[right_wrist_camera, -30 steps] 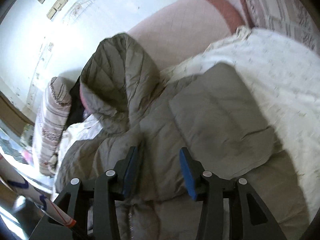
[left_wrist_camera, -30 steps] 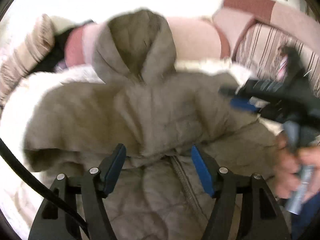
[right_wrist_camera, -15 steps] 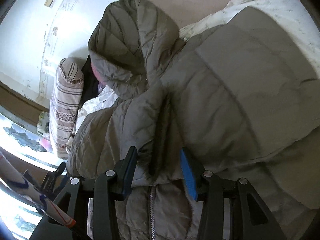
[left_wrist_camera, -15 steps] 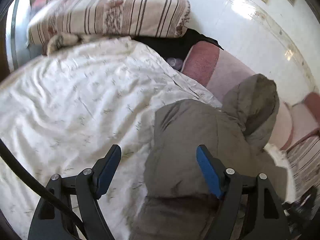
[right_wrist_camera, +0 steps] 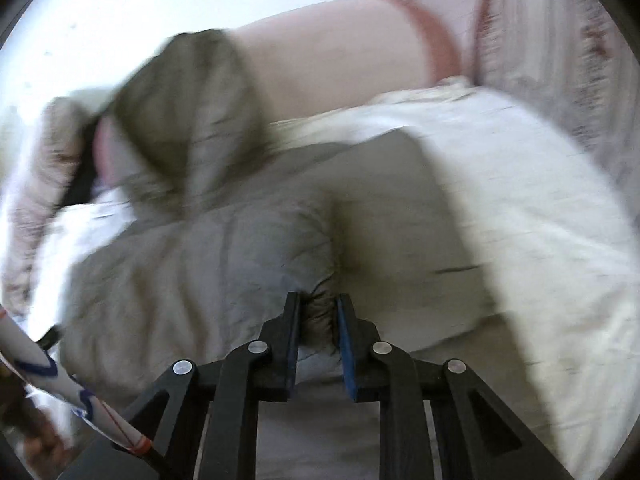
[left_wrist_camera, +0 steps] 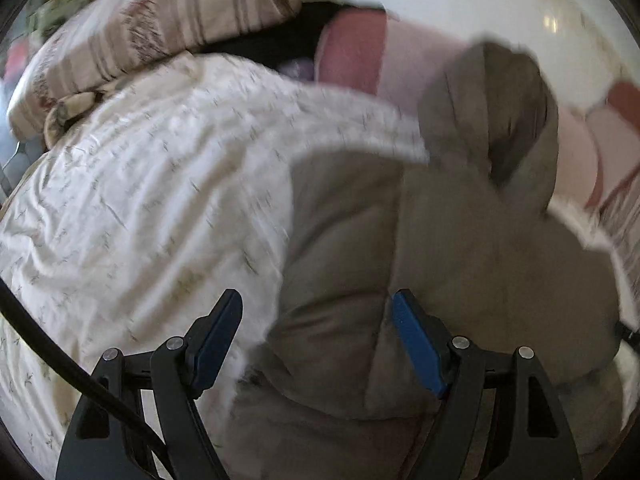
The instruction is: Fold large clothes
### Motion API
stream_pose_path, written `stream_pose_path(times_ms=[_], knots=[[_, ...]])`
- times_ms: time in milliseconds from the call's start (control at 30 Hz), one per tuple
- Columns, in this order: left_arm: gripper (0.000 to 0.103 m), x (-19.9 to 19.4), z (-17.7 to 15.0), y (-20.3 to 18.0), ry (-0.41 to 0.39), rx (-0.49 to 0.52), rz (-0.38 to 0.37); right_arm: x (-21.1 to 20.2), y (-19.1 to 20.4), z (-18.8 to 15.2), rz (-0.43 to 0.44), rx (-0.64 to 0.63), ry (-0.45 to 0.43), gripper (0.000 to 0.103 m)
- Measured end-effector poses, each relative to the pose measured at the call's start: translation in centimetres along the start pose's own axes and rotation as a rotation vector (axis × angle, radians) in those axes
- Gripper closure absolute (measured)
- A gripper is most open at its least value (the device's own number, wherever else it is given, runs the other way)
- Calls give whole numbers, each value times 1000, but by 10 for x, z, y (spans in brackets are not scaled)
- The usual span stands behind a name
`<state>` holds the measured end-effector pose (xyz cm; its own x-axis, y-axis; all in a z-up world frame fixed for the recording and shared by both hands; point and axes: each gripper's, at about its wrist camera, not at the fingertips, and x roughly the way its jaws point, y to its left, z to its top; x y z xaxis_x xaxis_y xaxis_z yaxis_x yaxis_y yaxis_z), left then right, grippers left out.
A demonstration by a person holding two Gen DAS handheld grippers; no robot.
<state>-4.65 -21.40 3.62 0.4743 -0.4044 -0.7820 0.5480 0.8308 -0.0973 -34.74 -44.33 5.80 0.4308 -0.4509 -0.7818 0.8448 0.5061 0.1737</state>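
Two tongs are working over one jacket [left_wrist_camera: 460, 264] that is lying on the sheet [left_wrist_camera: 140, 184]. We are holding the left tongs [left_wrist_camera: 316, 340] spread wide and gripping nothing; the jacket's folded edge is showing between and ahead of the blue pads [left_wrist_camera: 416, 344], and its hood [left_wrist_camera: 492, 112] is lying farther ahead, to the right. We are pinching a bunched fold of the jacket [right_wrist_camera: 224, 264] in the right tongs [right_wrist_camera: 318, 336], the pads pressing it from both sides. Ahead of them the hood [right_wrist_camera: 192, 92] is lying to the left, against a pink cushion [right_wrist_camera: 340, 56]. A striped pillow [left_wrist_camera: 168, 28] is sitting far ahead of the left tongs, to the left. Both views are blurring.
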Motion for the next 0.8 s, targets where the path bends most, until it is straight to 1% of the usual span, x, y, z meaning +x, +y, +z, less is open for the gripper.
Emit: stream_pose_path(times_ms=[33,100,133,200,233,267,300,333,367,400,433,467,500,533,600,633,733,800], knots=[[26,4,-3,-5,10,21,19,7,-3,-1,-51,-15,12,84],[26,8,-8,-13,16,63,66,21,-10,-4,-30,17,63,84],[26,8,-9,-15,11,76,77,25,-11,-4,-25,25,75,84],[26,6,-9,-16,4,90,89,25,-10,-4,-37,10,70,82],[26,5,-9,-16,0,92,94,24,-9,-4,-47,6,65,79],[26,3,-8,-15,-11,90,101,24,-7,-3,-51,7,63,76],[26,-5,-6,-15,-41,86,114,21,-7,-2,-60,13,55,74],[26,-11,-5,-17,-68,89,118,14,-8,-1,-71,25,35,68],[26,-16,-3,-18,-88,92,118,4,-8,0,-85,36,-6,65],[26,-25,-2,-22,-129,103,120,-5,-5,2,-97,33,-54,65],[26,-31,-2,-27,-153,112,119,-14,-2,3,-107,20,-105,64],[26,-36,-3,-33,-175,126,108,-23,3,3,-102,3,-162,60],[26,-39,-3,-39,-184,139,92,-28,7,2,-85,-8,-192,59],[26,-41,-6,-48,-189,163,65,-32,13,1,-36,-23,-210,58],[26,-38,-13,-64,-172,212,36,-27,28,-3,49,-75,-183,58],[26,-35,-16,-70,-165,231,39,-23,33,-5,63,-97,-168,58],[26,-23,-26,-84,-145,274,78,-8,44,-12,82,-137,-103,58],[25,-16,-29,-85,-124,271,88,7,47,-14,61,-151,-46,58]])
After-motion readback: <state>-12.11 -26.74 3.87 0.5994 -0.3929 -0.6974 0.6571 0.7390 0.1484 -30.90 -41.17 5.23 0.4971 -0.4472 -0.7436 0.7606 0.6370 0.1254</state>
